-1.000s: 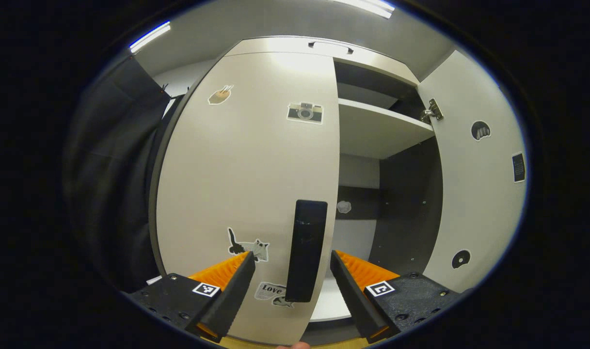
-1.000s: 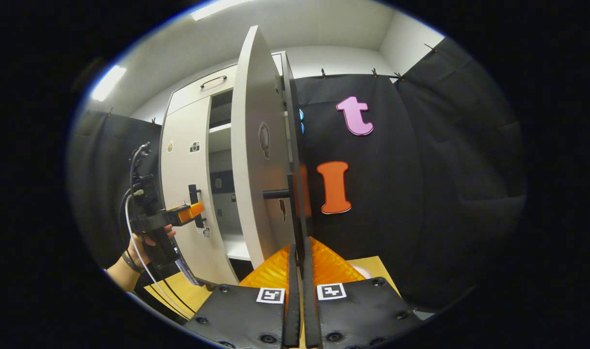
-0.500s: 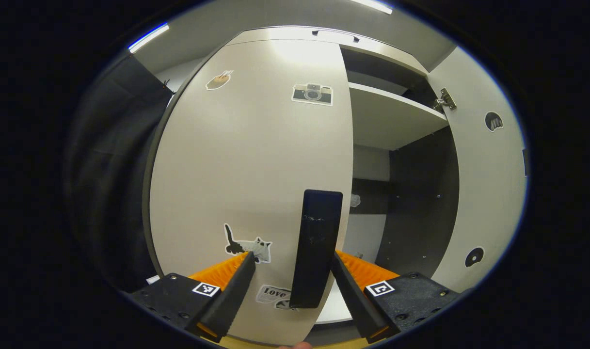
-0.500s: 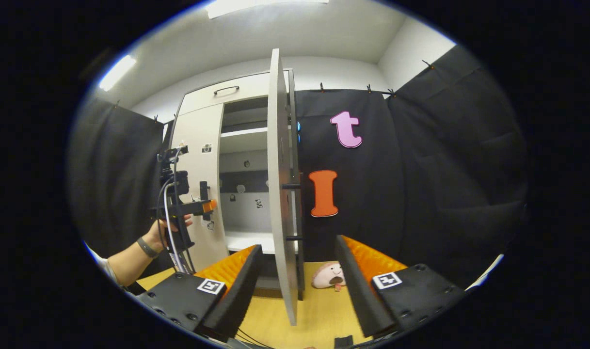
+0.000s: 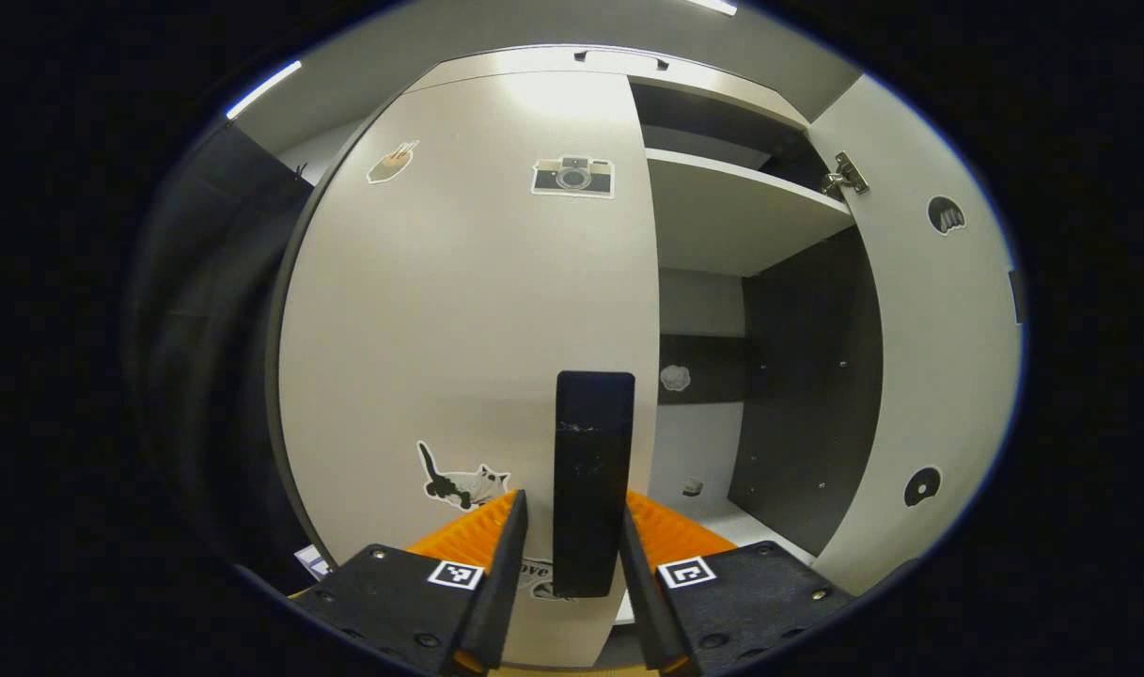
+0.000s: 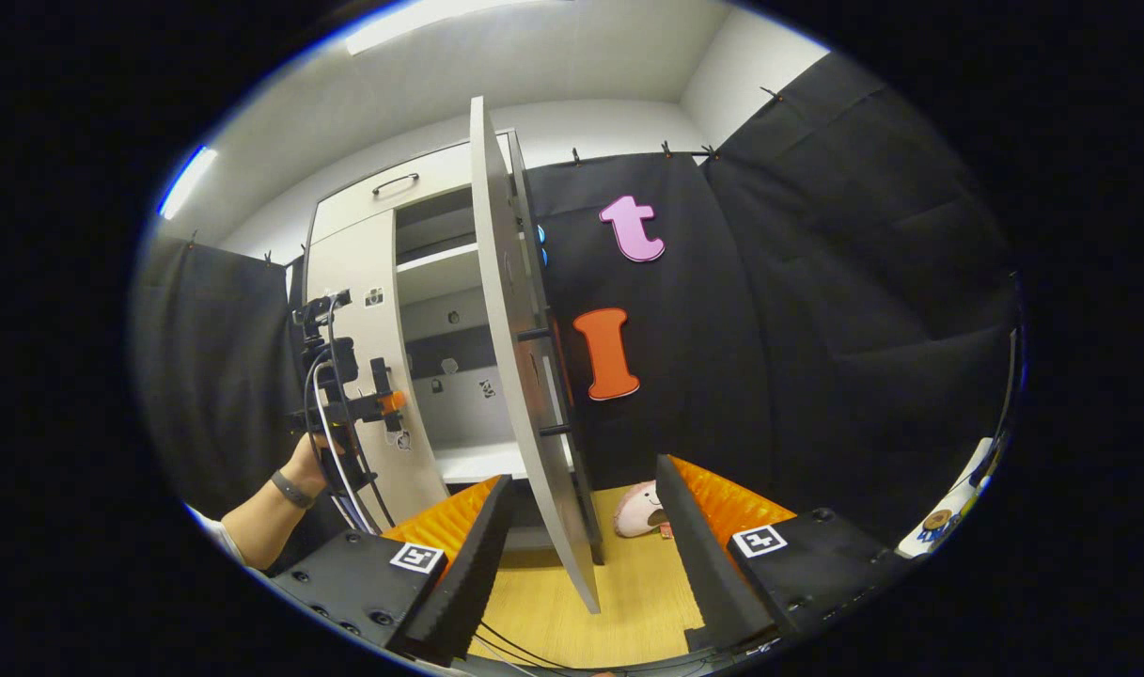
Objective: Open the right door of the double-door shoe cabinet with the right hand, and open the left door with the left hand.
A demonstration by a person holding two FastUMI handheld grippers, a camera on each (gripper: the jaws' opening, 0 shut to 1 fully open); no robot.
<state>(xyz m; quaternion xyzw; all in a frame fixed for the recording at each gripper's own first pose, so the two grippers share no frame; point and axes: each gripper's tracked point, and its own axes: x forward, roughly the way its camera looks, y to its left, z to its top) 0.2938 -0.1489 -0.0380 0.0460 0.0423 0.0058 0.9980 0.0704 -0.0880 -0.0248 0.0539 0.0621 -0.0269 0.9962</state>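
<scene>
Handle [image 5: 590, 480] of left door [image 5: 459, 357] stands upright between left gripper [image 5: 572, 550] fingers, clamped on it; right gripper [image 6: 581, 527] spread, straddling right door [image 6: 520, 376] edge without touching.

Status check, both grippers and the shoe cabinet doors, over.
Left gripper closed around left door handle. Right gripper open, off the right door, which stands wide open. Left door shut. Nothing in the way.

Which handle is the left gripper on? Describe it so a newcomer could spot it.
Find the tall pale shoe cabinet; its left door is the one with stickers. Near that door's inner edge, low down, stands a black vertical bar handle, between the left gripper fingers. It is raised and plain black, unlike the flat cat sticker beside it.
</scene>
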